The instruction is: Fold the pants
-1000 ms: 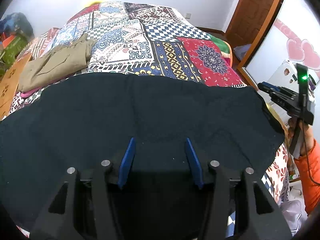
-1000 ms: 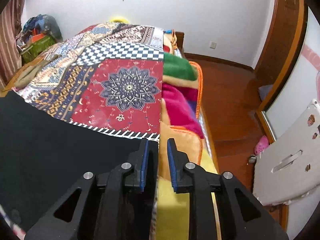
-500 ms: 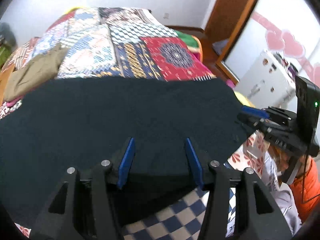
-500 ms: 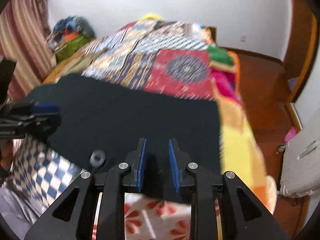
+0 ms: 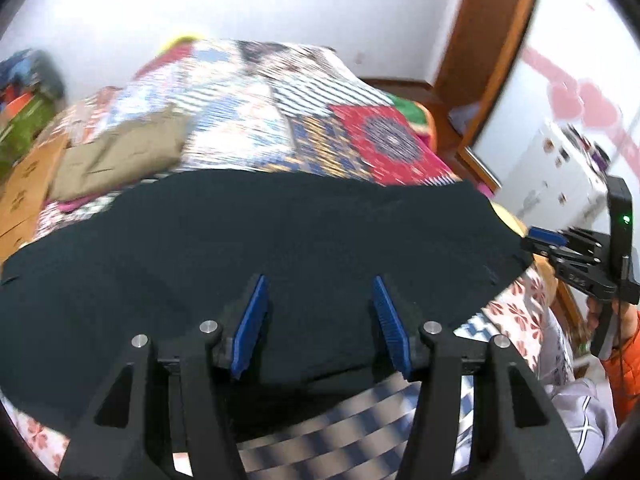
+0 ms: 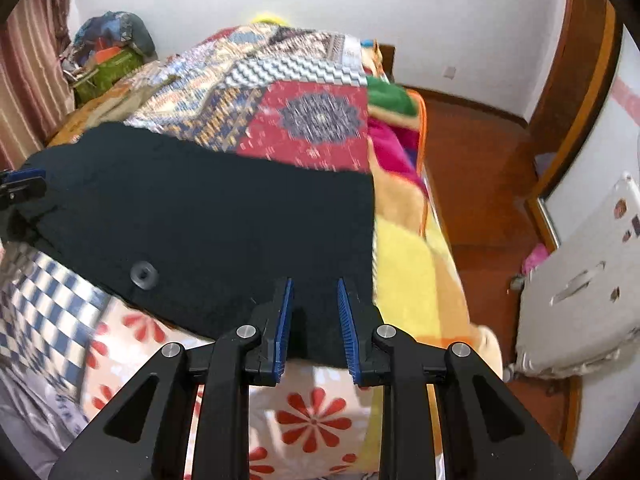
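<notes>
- Left wrist view: the left gripper (image 5: 320, 312) hangs over the near edge of the black pants (image 5: 248, 248), jaws set apart about halfway, cloth lying between the blue pads (image 5: 250, 322) but not pinched by them
- The pants are spread flat across the foot of the bed (image 5: 256, 92); a folded khaki garment (image 5: 120, 156) lies further up, well apart
- At the right edge the right gripper (image 5: 538, 236) sits at the pants' corner, a hand (image 5: 600, 316) in an orange sleeve (image 5: 624, 364) below it
- Right wrist view: the right gripper (image 6: 316, 312) has its jaws narrowly apart, the pants' (image 6: 208, 216) hem between the pads (image 6: 283, 320); whether they pinch it I cannot tell
- A button (image 6: 142, 274) shows near the pants' edge; the left gripper (image 6: 20, 186) is at their far left corner
</notes>
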Motion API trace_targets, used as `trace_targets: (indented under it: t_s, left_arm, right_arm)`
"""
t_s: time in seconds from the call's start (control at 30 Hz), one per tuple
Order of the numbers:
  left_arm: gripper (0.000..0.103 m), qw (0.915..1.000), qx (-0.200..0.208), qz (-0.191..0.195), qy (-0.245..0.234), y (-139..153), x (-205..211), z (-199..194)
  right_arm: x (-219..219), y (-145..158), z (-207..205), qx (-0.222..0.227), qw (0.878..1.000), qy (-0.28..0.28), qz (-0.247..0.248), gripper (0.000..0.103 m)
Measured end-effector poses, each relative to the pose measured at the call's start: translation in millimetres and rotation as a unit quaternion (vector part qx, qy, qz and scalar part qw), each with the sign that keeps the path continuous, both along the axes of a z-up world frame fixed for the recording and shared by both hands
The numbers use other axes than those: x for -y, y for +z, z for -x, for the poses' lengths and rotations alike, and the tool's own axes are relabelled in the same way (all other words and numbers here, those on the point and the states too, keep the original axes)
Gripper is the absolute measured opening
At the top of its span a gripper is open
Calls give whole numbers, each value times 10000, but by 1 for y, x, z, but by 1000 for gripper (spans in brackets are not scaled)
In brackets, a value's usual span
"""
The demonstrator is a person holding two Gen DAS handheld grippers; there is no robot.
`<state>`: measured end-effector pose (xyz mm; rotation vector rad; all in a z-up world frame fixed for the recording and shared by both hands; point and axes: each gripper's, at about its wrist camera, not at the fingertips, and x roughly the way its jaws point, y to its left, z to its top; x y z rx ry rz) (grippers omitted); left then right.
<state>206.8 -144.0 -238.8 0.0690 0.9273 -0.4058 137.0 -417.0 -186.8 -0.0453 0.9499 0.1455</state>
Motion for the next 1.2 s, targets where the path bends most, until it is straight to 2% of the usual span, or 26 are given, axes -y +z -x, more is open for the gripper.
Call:
trace_targets:
  t_s: [0.13, 0.3, 0.4, 0.53, 0.67, 0.87, 1.03, 1.2]
  left_arm:
    - [61, 9975, 220, -132, 656, 17, -64, -6]
    - [61, 9895, 225, -338, 1386, 25, -143, -17]
    - [61, 9836, 214, -445, 1733, 26, -184, -22]
    - [61, 9774, 149, -485, 2051, 25, -232, -31]
    - [61, 9756, 34, -489, 2141, 22, -261, -45]
    - [61, 9769, -101, -437, 2088, 11, -278, -74]
    - [61, 9808, -310, -246, 1910, -3, -285, -96]
    - [59, 9806, -616, 85, 1856, -18, -296, -111]
  right_arm:
    - [-27, 23, -14, 276, 9991, 332, 22, 21]
    - [-78, 47, -35, 665, 9940, 855, 156, 30]
    - [-115, 61, -52, 847, 9887, 1235, 105, 31]
    - [-162, 71, -72, 973, 9806, 1699, 56, 32]
    - [-211, 71, -92, 1069, 9702, 2167, 170, 32]
    - [-270, 55, -129, 826, 9589, 2710, 147, 33]
    - [-304, 34, -165, 344, 9539, 2976, -171, 33]
    - [-330, 10, -194, -195, 9485, 3127, -461, 33]
